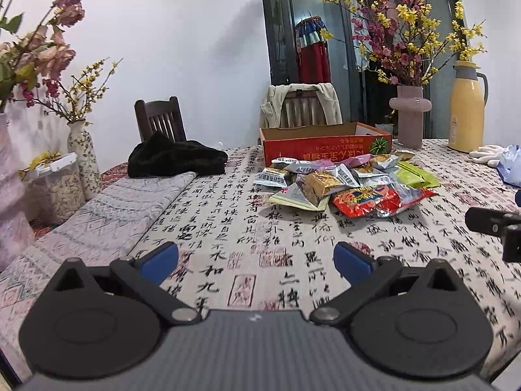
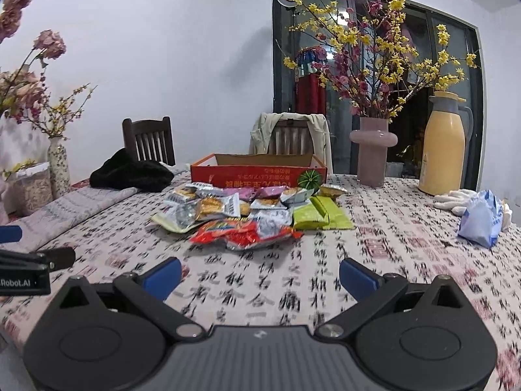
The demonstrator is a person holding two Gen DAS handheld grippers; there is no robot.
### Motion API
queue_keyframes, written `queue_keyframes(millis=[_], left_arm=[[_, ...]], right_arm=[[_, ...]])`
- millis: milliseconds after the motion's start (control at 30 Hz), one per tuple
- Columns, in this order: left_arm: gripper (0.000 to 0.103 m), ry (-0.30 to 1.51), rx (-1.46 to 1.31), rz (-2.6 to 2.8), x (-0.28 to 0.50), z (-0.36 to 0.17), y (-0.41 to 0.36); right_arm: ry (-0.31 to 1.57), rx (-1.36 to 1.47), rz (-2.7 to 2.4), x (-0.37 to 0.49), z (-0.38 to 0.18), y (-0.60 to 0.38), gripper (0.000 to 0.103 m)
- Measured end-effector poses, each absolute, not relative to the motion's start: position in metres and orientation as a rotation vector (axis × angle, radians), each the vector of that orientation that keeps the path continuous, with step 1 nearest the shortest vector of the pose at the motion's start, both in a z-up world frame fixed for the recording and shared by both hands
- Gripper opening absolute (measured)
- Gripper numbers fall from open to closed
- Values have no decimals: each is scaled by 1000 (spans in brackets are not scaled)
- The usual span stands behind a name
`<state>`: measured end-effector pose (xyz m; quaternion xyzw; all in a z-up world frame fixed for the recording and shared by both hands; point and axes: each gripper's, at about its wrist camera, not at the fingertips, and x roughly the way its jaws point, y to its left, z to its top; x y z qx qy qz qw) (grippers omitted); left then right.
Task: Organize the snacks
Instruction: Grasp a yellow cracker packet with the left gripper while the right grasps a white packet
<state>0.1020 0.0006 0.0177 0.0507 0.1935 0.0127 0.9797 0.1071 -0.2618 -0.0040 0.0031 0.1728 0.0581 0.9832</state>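
Black calligraphy and red seals pattern the beige tablecloth (image 2: pixel 325 277); orange-red cardboard box (image 2: pixel 260 176), lime-green packets (image 2: pixel 322 216), red snack bag (image 2: pixel 237 233), yellow thermos (image 2: pixel 443 153), mauve vase (image 2: pixel 373 153)

- I am holding my left gripper (image 1: pixel 255 260) above the tablecloth (image 1: pixel 228 228), its blue fingers (image 1: pixel 161 259) spread wide with nothing between them.
- A pile of snack packets (image 1: pixel 342 182) is lying ahead of me, just in front of an orange cardboard box (image 1: pixel 325 145).
- My right gripper (image 1: pixel 498 228) is showing at the right edge.
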Motion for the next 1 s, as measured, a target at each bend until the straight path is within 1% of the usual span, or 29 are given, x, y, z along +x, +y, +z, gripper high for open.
queue_keyframes(millis=[267,633,1000], left_arm=[[103,457,80,-30,152,24,2],[103,423,131,-50,219,42,2],[103,561,90,-122,328,48,25]], right_arm=[[362,2,90,149,6,-271,103],[409,-21,170,224,26,-272,103],[493,22,327,332,50,-250,103]])
